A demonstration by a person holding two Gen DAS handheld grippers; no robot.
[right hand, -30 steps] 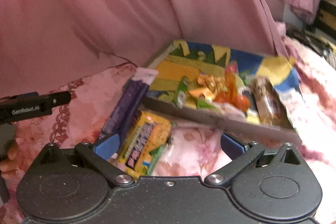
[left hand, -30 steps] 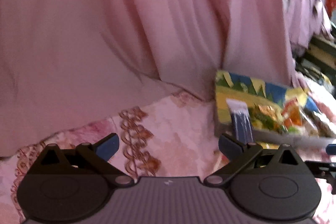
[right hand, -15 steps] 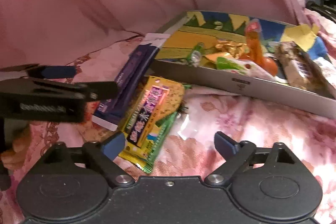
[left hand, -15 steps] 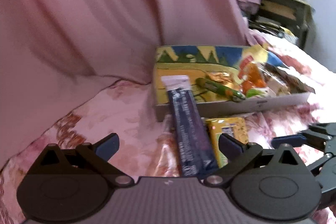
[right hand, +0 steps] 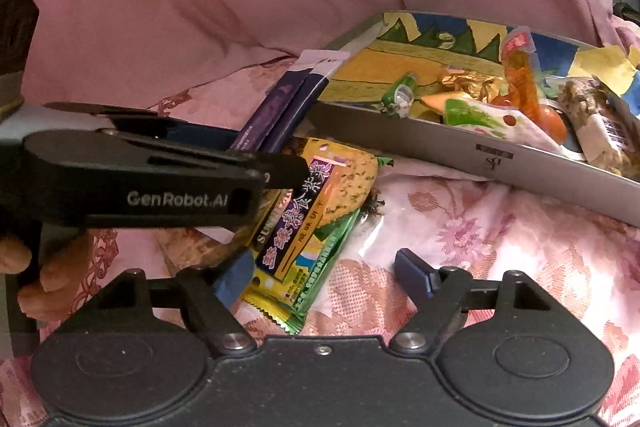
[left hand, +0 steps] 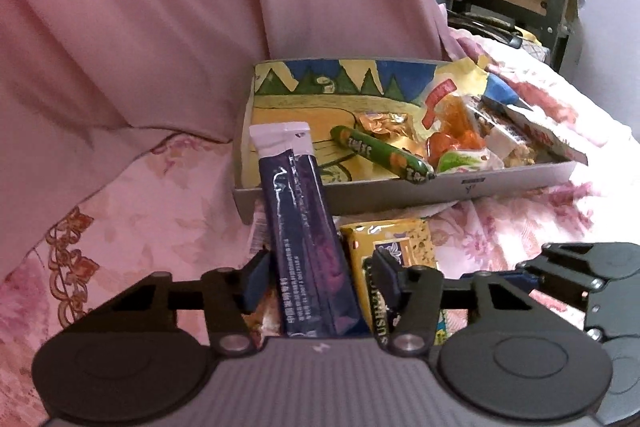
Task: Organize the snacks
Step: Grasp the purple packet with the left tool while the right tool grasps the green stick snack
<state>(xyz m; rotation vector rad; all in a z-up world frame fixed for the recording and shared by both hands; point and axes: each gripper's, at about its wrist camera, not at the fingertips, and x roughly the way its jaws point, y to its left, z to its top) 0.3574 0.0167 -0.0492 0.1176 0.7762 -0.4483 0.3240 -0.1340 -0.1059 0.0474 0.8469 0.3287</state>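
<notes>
Pink floral bedspread (right hand: 500, 227), pink curtain (left hand: 160, 27) at 12 o'clock, left tool (left hand: 320, 277) closing around purple packet (left hand: 304, 227), gap at the right pad, right tool (right hand: 324, 273) part-open, closing over yellow packet (right hand: 312, 207).

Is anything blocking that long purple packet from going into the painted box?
Nothing visible does. The purple packet lies between the left tongs, which have just been closing, with its far end already propped on the box wall. The box floor just behind that wall is bare; the snacks sit further right.

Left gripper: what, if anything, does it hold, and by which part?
Nothing yet: left gripper jaws have just been closing around the lower end of the purple sachet; one pad stands clear.
</notes>
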